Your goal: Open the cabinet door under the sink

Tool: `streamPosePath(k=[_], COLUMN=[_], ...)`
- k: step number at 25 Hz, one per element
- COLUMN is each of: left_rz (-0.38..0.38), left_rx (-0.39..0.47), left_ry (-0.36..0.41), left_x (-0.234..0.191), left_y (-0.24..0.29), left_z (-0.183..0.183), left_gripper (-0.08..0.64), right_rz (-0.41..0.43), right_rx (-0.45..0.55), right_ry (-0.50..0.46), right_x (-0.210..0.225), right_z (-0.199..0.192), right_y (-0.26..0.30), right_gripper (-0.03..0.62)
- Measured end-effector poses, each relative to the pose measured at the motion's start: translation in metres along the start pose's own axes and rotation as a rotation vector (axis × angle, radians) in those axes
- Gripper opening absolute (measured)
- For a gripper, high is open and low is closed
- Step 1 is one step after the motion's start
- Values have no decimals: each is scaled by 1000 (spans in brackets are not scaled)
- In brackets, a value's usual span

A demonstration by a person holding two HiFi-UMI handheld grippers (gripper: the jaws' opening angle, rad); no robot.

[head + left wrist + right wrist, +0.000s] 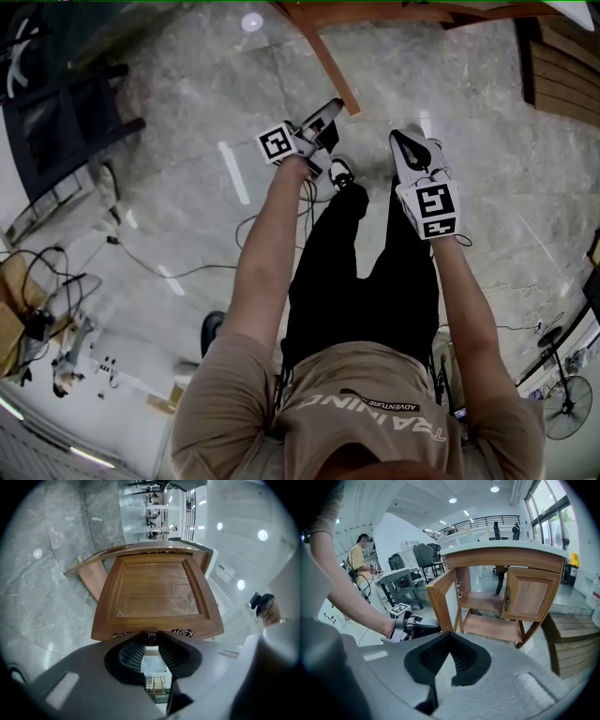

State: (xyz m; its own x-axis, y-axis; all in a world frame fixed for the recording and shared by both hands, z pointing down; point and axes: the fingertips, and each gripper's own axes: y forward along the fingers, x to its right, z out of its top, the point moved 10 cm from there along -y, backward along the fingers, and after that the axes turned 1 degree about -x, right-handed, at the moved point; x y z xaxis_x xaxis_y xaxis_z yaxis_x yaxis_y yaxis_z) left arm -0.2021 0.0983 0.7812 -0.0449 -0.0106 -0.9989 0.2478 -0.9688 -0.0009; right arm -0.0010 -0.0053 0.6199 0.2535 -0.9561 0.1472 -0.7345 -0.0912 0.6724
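Here the brown panelled wooden cabinet door (157, 592) already stands swung out from the left front corner of the wooden sink cabinet with the pale top (506, 555), while the matching door (532, 595) at the right front corner looks almost shut. The left hand-held gripper (328, 114) points level and straight at the open door's face, its jaw tips pinched on the small round dark metal knob (151, 637) at the door's free edge. From that hand-held gripper the door stretches directly ahead, towards the hinged edge on the cabinet frame. The hinge line runs upright, so any further pull probably has to follow an arc around it rather than a straight line. The right hand-held gripper (451, 635) is tilted down towards the grey marble floor (187, 187), well apart from both doors. Its jaws meet at the tips with nothing between them. The left hand is clearly the nearer and the one doing the work.
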Motion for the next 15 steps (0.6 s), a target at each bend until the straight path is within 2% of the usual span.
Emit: streamPosePath(k=[3, 5, 13, 15], left_rz=[38, 46, 81, 55], left_rx=[-63, -71, -48, 2], left_ry=[34, 36, 43, 35], left_x=[2, 3, 8, 9], left_y=[-20, -27, -51, -50], left_z=[14, 19, 32, 29], left_gripper=[103, 103, 104, 104], right_rz=[10, 16, 42, 46], right_rx=[-5, -20, -62, -58], right_ry=[3, 7, 6, -4], right_x=[-10, -13, -34, -31], right_z=[-1, -7, -9, -6], right_y=[4, 4, -3, -5], right_gripper=[2, 2, 2, 2])
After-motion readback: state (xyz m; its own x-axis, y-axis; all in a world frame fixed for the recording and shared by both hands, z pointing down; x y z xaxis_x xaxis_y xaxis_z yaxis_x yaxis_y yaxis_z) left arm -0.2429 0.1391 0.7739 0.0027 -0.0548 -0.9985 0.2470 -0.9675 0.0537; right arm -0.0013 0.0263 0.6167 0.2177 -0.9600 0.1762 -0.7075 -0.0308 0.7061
